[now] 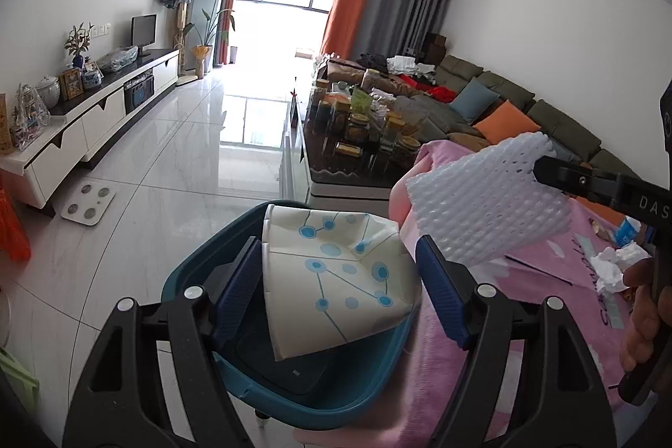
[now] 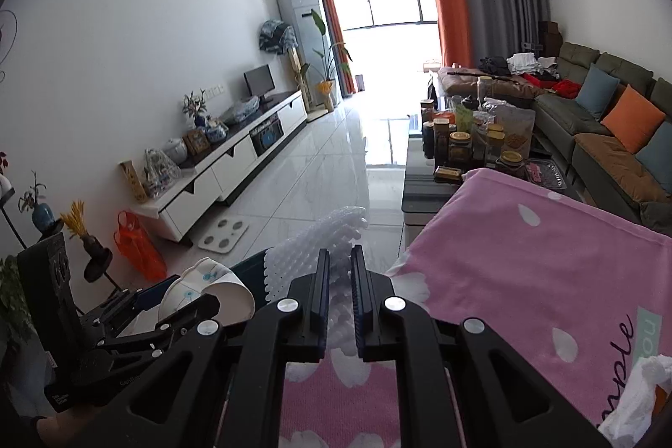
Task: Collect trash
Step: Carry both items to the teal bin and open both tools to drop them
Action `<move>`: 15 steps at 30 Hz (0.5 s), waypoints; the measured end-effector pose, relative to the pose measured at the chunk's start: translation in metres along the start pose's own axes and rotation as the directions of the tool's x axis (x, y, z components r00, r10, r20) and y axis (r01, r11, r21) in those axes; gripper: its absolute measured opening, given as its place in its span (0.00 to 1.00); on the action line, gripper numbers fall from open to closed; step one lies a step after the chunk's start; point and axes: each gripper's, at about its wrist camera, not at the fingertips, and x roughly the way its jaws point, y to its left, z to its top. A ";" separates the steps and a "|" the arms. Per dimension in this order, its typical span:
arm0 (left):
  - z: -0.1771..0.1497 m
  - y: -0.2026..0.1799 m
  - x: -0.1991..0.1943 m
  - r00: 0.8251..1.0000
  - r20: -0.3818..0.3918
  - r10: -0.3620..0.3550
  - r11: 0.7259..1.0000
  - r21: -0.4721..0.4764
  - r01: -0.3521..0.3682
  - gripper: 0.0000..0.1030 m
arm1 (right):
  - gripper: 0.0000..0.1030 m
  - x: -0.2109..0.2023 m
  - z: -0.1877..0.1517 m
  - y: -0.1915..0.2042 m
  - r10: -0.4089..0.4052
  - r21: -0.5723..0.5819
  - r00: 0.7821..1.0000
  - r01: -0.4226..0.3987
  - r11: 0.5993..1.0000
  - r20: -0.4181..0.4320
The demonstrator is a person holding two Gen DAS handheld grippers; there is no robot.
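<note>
In the left wrist view my left gripper [image 1: 336, 263] is shut on a crushed white paper cup [image 1: 336, 280] with blue dot-and-line print. The cup hangs over the open teal trash bin [image 1: 197, 271] on the floor beside the pink-covered table. To the right, my right gripper [image 1: 542, 171] is shut on a white foam fruit net [image 1: 474, 208], held above the table's edge. In the right wrist view the foam net [image 2: 327, 238] sticks out past the nearly closed fingertips of that gripper [image 2: 340, 255]. At lower left there, the left gripper [image 2: 176, 301] carries the paper cup [image 2: 210, 284] by the bin [image 2: 248, 267].
A pink blanket [image 2: 525, 259] covers the table, with crumpled tissue [image 1: 613, 267] and a blue wrapper [image 1: 626, 231] on it. Beyond it stands a coffee table crowded with jars [image 1: 369, 129]. A sofa [image 1: 558, 120] lines the right wall and a TV cabinet [image 1: 105, 112] the left. A bathroom scale [image 1: 88, 204] lies on the tiled floor.
</note>
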 end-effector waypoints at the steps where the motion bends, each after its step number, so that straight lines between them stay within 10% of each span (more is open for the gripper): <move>1: -0.002 0.006 0.007 1.000 -0.015 -0.004 1.000 -0.009 0.004 0.72 | 0.08 0.010 0.002 0.005 -0.005 -0.018 1.000 0.004 1.000 -0.023; 15: -0.024 0.013 0.078 0.992 -0.119 0.045 0.999 0.003 -0.045 0.81 | 0.14 0.099 0.001 0.049 -0.047 -0.177 0.972 0.006 0.984 -0.230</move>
